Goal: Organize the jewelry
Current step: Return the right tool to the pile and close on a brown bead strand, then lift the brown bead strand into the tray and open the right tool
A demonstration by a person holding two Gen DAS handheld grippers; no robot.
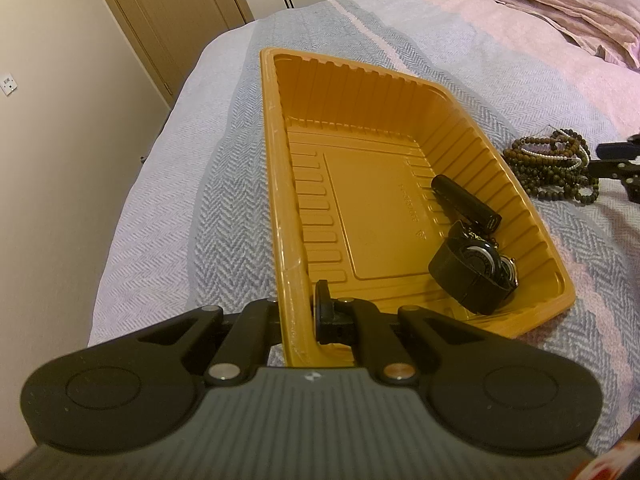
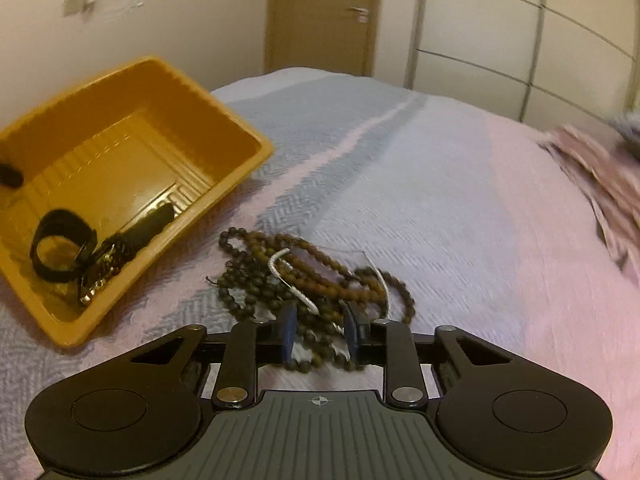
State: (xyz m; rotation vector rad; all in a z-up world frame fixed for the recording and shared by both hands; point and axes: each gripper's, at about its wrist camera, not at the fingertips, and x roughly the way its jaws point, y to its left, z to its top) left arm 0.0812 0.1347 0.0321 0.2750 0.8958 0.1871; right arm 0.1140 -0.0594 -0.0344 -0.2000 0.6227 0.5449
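An orange plastic tray [image 1: 280,184] lies on the bed. My left gripper [image 1: 298,312] is shut on the tray's near left rim. Inside the tray lie a black watch [image 1: 472,268] and a black tube [image 1: 466,202]. The tray also shows in the right wrist view [image 2: 236,176], tilted, with the watch [image 2: 64,246] in it. A heap of brown and dark bead necklaces [image 2: 304,280] with a thin white strand lies on the bed right of the tray; it also shows in the left wrist view [image 1: 556,168]. My right gripper [image 2: 320,332] is open, its fingers either side of the heap's near edge.
The bed cover [image 2: 440,200] is grey-blue and pink herringbone. A crumpled pink blanket [image 1: 560,8] lies at the head end. The bed's edge drops off left of the tray [image 1: 132,184]. A door [image 2: 324,16] and wardrobe stand beyond.
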